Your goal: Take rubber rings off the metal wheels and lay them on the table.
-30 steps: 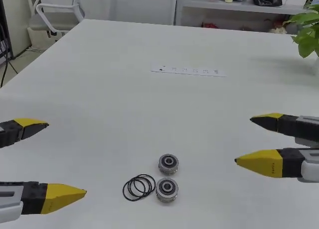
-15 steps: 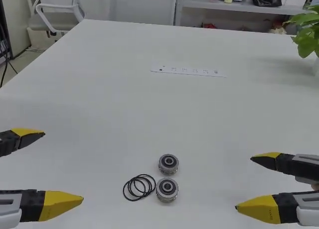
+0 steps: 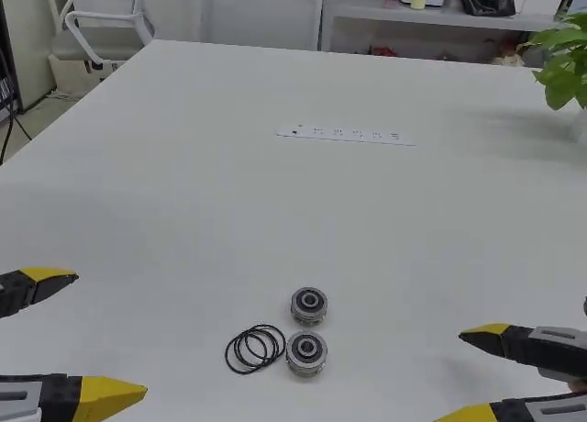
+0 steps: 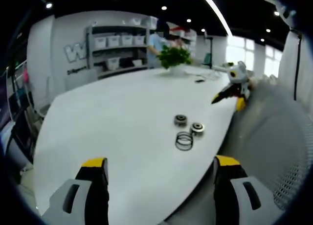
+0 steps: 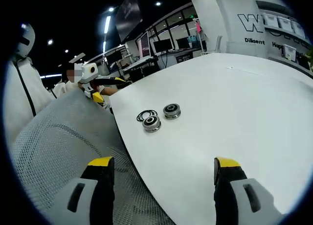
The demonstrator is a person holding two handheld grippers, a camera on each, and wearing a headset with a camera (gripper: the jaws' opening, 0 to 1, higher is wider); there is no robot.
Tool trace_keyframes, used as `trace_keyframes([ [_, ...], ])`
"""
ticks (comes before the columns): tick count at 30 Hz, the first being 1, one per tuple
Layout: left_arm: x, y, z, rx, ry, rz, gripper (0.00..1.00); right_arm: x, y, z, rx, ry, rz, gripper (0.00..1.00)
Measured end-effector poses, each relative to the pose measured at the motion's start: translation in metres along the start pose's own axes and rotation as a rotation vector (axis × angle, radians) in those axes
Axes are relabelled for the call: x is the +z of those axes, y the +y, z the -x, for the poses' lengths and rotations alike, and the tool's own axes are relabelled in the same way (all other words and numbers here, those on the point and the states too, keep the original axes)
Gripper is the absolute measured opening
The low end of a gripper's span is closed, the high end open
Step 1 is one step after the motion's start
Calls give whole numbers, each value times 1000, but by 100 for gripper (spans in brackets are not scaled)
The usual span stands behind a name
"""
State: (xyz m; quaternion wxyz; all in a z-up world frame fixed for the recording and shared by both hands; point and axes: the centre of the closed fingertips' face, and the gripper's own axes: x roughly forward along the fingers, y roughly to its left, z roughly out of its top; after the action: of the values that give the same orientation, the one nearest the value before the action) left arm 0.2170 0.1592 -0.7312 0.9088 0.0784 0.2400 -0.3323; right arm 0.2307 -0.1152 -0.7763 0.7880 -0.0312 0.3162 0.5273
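Two metal wheels, one farther point(image 3: 309, 304) and one nearer point(image 3: 305, 349), lie flat on the white table point(image 3: 275, 202) near its front edge. Several loose black rubber rings point(image 3: 256, 346) lie overlapped just left of the nearer wheel. My left gripper point(image 3: 112, 334) is open at the lower left, well clear of the rings. My right gripper point(image 3: 454, 376) is open at the lower right, apart from the wheels. The left gripper view has the wheels point(image 4: 180, 119) point(image 4: 197, 127) and rings point(image 4: 184, 140) ahead of its open gripper point(image 4: 161, 162). In the right gripper view the wheels point(image 5: 171, 110) point(image 5: 151, 123) and rings point(image 5: 145, 115) lie beyond the open gripper point(image 5: 164, 162).
A flat white strip with small markings point(image 3: 344, 133) lies mid-table. A green plant point(image 3: 561, 60) stands at the far right edge and a white chair point(image 3: 101, 23) at the far left. A grey mesh chair back point(image 5: 58, 132) sits by the table's front edge.
Both grippers have drawn back toward the near table edge, the right one farther. Both stay open. Wheels and rings have not moved.
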Motion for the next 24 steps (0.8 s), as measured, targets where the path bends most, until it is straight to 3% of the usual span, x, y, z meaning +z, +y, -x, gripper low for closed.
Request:
trace_keyframes([
  [6,-9,1,-3,-1,31,29,92,-8,-2,-2,-12,17,-4,79],
  [15,-14,-1,-5,-17,45,30,91,-7,0,-1,-10,2,-13,78],
  [24,-16,1,-3,7,50,28,90,-8,0,0,-9,1,-4,77],
])
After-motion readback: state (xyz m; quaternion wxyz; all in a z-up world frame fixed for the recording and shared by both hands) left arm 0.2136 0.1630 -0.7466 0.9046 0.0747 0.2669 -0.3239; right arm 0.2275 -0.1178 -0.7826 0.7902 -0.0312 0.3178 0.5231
